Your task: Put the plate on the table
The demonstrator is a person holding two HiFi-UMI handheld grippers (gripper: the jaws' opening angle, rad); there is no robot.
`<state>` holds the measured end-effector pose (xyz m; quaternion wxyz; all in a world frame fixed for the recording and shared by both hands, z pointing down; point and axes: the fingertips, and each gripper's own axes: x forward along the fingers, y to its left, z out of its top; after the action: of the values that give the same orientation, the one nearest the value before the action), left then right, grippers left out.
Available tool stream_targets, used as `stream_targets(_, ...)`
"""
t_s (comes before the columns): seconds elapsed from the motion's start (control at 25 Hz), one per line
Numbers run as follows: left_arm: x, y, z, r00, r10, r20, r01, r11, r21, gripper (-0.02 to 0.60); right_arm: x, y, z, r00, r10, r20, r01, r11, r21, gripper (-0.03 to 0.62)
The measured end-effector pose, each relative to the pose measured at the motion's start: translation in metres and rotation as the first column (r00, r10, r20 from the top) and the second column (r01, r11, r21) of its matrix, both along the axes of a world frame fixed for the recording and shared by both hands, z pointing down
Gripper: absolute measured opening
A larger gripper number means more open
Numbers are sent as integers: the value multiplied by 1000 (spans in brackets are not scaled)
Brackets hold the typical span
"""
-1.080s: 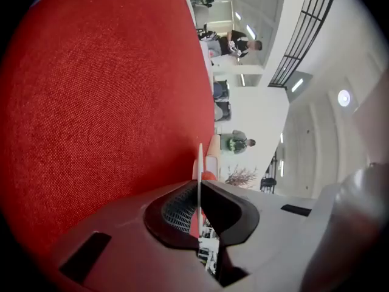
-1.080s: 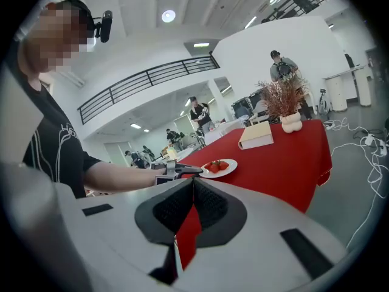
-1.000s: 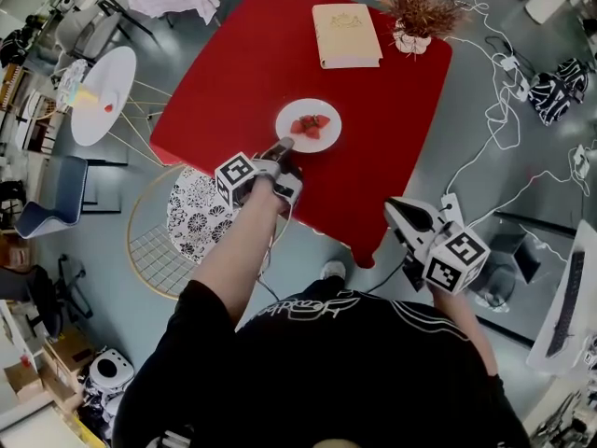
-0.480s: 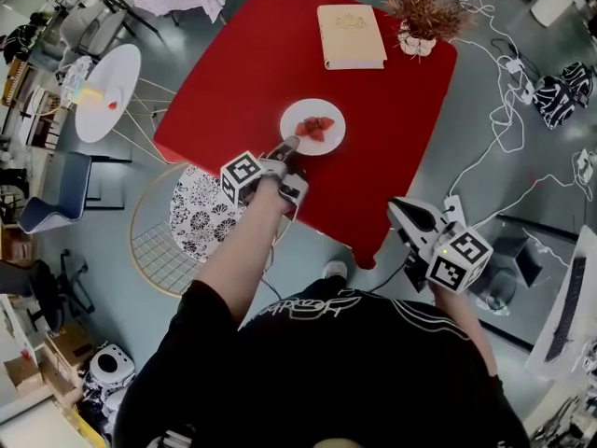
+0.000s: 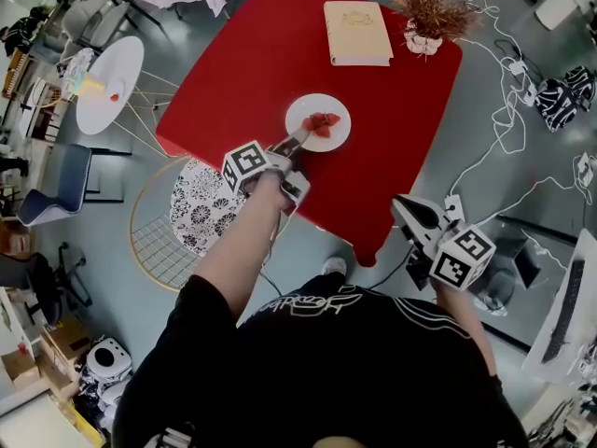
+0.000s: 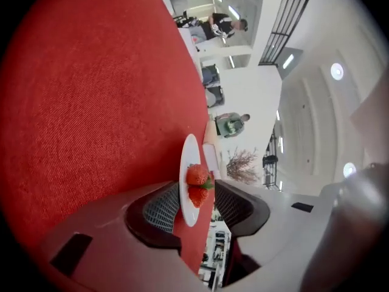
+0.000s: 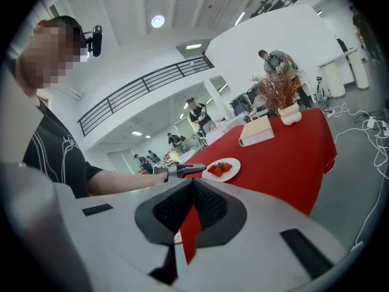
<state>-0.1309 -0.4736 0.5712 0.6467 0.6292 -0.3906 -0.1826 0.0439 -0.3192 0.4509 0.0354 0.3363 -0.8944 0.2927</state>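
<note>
1. Risk first. The round white plate (image 5: pixel 307 108) of red strawberries (image 5: pixel 323 121) sits flat on the red-clothed table (image 5: pixel 252 63), well in from every edge, so we judge the placing as good as done. What remains is getting out cleanly.
2. The left gripper (image 5: pixel 297 138) has just been opening. Its ribbed pads (image 6: pixel 161 207) stand apart, with the plate's near rim (image 6: pixel 188 157) between them and not pressed.
3. If the hand pulls back at a slant, one jaw could catch that rim. The plate would then skid toward us or tip, and the strawberries (image 6: pixel 196 175) would roll off.
4. Lifting before backing out risks the same thing, since one jaw appears to lie low beside the rim.
5. Pose, left: the forearm is stretched out over the table's near edge. The gripper is rolled onto its side and aimed slightly downward at the plate.
6. Pose, right: the right gripper (image 5: pixel 403 208) hangs off the table's near corner, over the floor. Its jaws are together on nothing, and it points toward the plate (image 7: pixel 231 163) from well apart.
</note>
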Motion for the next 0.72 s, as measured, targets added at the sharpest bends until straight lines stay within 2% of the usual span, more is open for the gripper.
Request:
stream_targets(0.2,6,1,-5,986,122,117,-129,990,53,209,-2,2,-1,1000,6,4,-6,1000,3,8)
stream_targets(0.36,10,2,-7,955,203,214,-222,973,68,225,-1,2,-4,1000,15,3,-15,1000,19,8)
stream_targets(0.56,11,6,-4,873,271,405,-320,946,57,239,0,3,-6,1000,24,4,-25,999,24,8)
stream_targets(0.64,11,6,-3,825,287,487,-359,932,59,240,1,3,-5,1000,28,-2,-28,999,25,8)
stream_targets(0.72,12,10,-3,768,314,558,-414,908,60,241,1,4,-4,1000,30,-2,-30,999,23,8)
